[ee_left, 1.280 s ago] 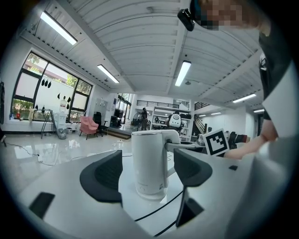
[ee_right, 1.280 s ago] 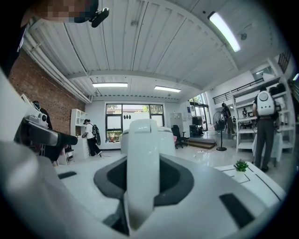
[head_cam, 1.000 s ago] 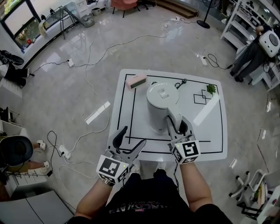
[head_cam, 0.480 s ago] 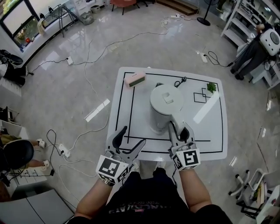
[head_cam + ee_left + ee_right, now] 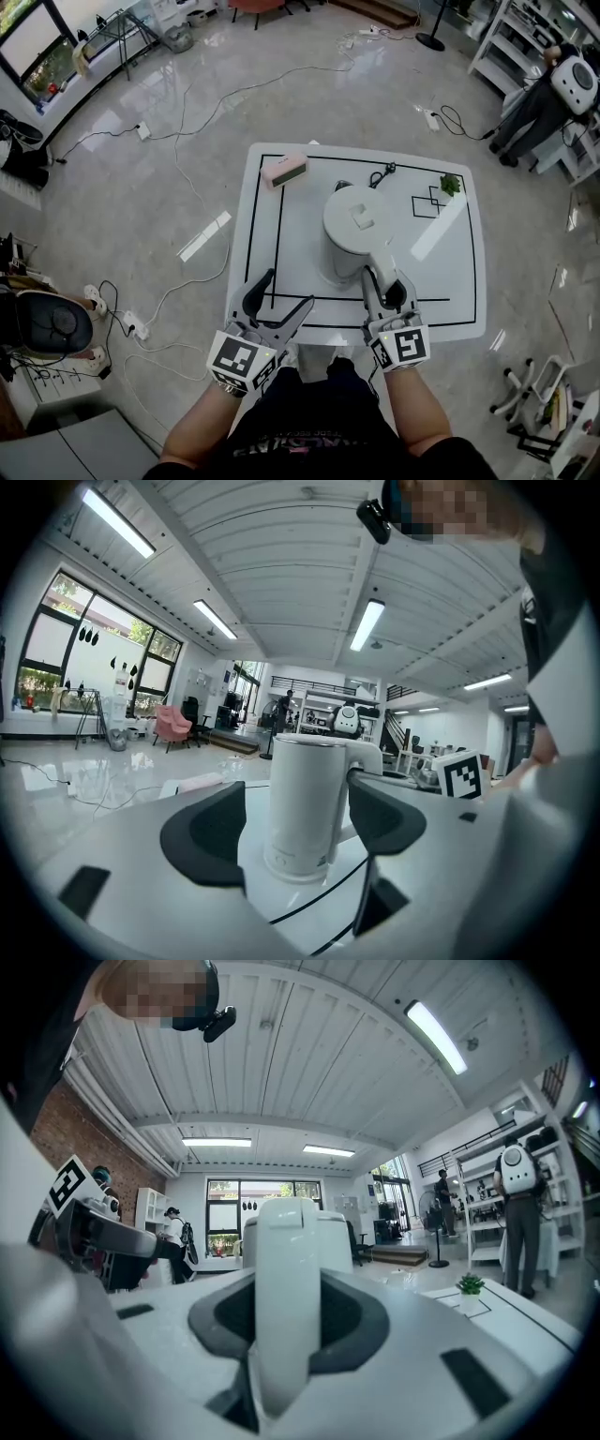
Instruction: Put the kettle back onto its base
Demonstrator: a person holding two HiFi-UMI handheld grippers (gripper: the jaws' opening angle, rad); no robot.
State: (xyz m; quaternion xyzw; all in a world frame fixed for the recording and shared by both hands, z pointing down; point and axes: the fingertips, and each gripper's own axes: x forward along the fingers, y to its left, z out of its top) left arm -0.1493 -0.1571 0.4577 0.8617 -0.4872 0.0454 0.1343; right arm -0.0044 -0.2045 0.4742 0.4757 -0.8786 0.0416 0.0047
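**Head view.** A white table [image 5: 272,239] marked with black lines stands on a glossy floor. The white kettle [image 5: 356,225] stands upright near the table's middle, lid on, its handle [image 5: 378,264] turned toward the person. The right gripper [image 5: 386,284] reaches in from the near edge and has the handle between its jaws. The left gripper [image 5: 286,291] hangs over the near edge, left of the kettle and apart from it, with its jaws spread and nothing in them. A pink box [image 5: 285,170] lies at the far left corner, a small plant [image 5: 451,184] at the far right, and a black cord [image 5: 380,175] lies behind the kettle.

**Left gripper view.** The two dark jaws stand wide apart, and the kettle [image 5: 300,789] shows beyond them, untouched. Its bottom sits in a slightly wider white ring. I cannot tell whether that ring is the base or part of the kettle. The right gripper's marker cube [image 5: 461,774] shows just past the handle.

**Right gripper view.** The jaws pinch the white handle [image 5: 284,1269] from both sides, with the kettle's body [image 5: 336,1237] right behind it. The plant [image 5: 470,1285] stands on the table to the right.
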